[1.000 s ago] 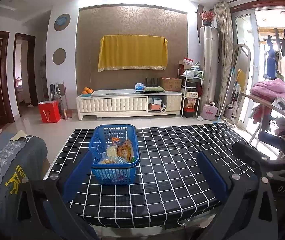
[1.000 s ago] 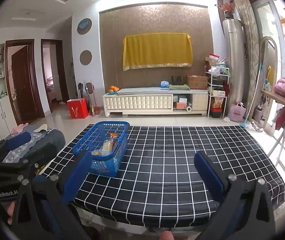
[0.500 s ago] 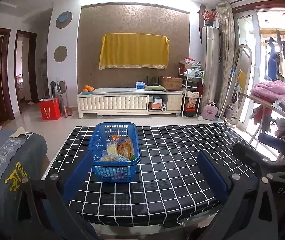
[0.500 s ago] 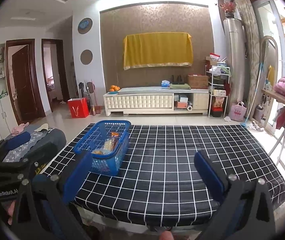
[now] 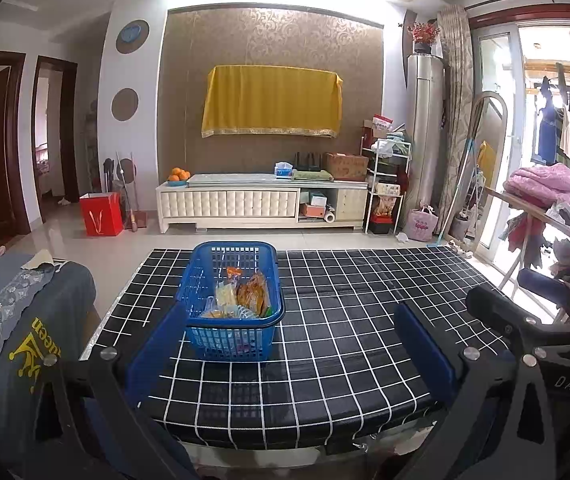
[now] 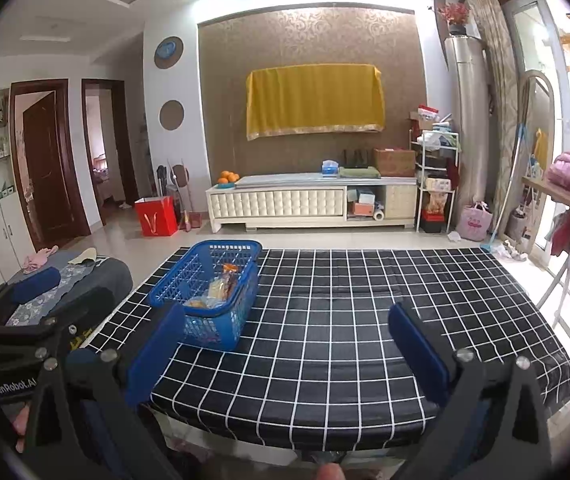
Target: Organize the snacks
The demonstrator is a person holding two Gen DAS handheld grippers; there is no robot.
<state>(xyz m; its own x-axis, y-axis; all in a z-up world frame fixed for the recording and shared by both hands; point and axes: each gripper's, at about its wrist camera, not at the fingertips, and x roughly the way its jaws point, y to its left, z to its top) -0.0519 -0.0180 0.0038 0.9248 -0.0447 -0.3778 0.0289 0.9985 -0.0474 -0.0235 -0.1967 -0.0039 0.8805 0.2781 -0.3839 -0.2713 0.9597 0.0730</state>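
Note:
A blue plastic basket holding several snack packets stands on the left part of a table covered with a black cloth with a white grid. My left gripper is open with nothing between its blue pads, held back from the table's near edge and facing the basket. My right gripper is open too and holds nothing. The basket is ahead of it to the left, with the snack packets inside and the cloth stretching to the right.
A grey cushioned seat with a printed cloth stands left of the table. Beyond the table are a tiled floor, a white TV cabinet, a red bag and a laden clothes rack on the right. The other gripper shows at right.
Both views have risen slightly, so the basket and table sit a little lower in frame. Both grippers stay open and the basket has not moved on the table.

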